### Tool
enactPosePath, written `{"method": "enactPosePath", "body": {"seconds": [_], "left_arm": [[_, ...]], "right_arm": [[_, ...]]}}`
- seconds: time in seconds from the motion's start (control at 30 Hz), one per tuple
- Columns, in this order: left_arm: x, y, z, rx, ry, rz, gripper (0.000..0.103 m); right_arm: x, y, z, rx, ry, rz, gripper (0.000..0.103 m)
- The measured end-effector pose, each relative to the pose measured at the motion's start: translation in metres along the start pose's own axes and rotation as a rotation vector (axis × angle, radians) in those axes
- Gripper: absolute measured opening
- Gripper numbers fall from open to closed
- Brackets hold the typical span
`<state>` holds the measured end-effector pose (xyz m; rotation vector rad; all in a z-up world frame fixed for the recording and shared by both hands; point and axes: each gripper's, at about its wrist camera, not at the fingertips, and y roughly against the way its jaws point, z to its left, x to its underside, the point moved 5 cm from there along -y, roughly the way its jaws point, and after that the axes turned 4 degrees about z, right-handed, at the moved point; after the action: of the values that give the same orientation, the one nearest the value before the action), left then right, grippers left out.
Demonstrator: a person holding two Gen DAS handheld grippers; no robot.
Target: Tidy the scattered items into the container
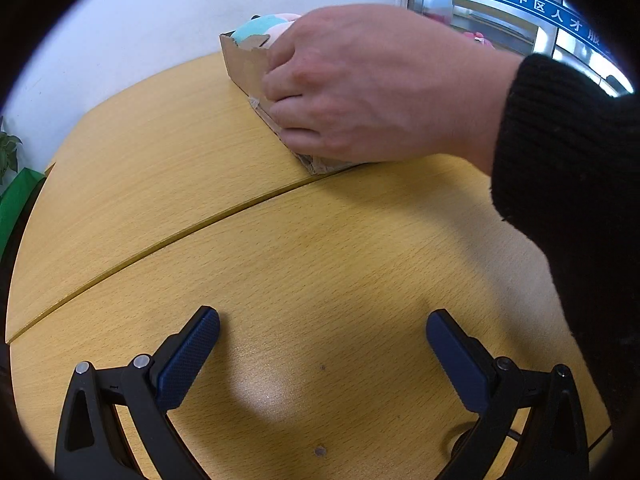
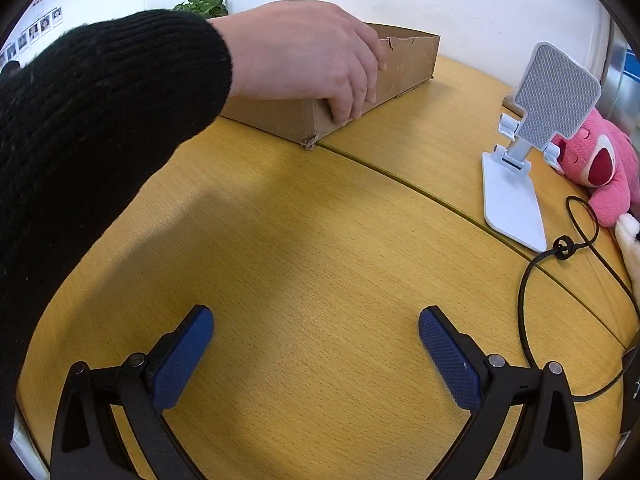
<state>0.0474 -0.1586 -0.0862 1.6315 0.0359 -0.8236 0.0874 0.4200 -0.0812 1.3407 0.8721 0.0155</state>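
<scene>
A shallow cardboard box (image 1: 243, 60) (image 2: 404, 66) stands at the far side of the wooden table (image 1: 280, 240). A person's bare hand (image 1: 360, 84) (image 2: 304, 56) in a black sleeve grips the box's near wall. A teal and pink plush toy (image 1: 260, 26) pokes above the box's rim in the left wrist view. My left gripper (image 1: 322, 324) is open above bare table, well short of the box. My right gripper (image 2: 316, 322) is open too, with nothing between its fingers. A pink plush bear (image 2: 600, 164) lies at the right, outside the box.
A white phone stand (image 2: 532, 128) stands right of the box. A black cable (image 2: 560, 264) loops across the table's right side, beside a white plush (image 2: 630, 240). A potted plant (image 2: 204, 2) sits behind the box by the white wall. A seam (image 2: 420, 188) crosses the tabletop.
</scene>
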Motion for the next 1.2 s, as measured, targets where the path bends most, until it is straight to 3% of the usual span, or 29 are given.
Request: {"method": "enactPosePath", "body": {"seconds": [1.2], "left_arm": [[-0.0047, -0.0032, 0.0073, -0.002, 0.000, -0.001, 0.103]], "right_arm": [[0.0028, 0.0032, 0.0000, 0.002, -0.001, 0.000, 0.103]]}}
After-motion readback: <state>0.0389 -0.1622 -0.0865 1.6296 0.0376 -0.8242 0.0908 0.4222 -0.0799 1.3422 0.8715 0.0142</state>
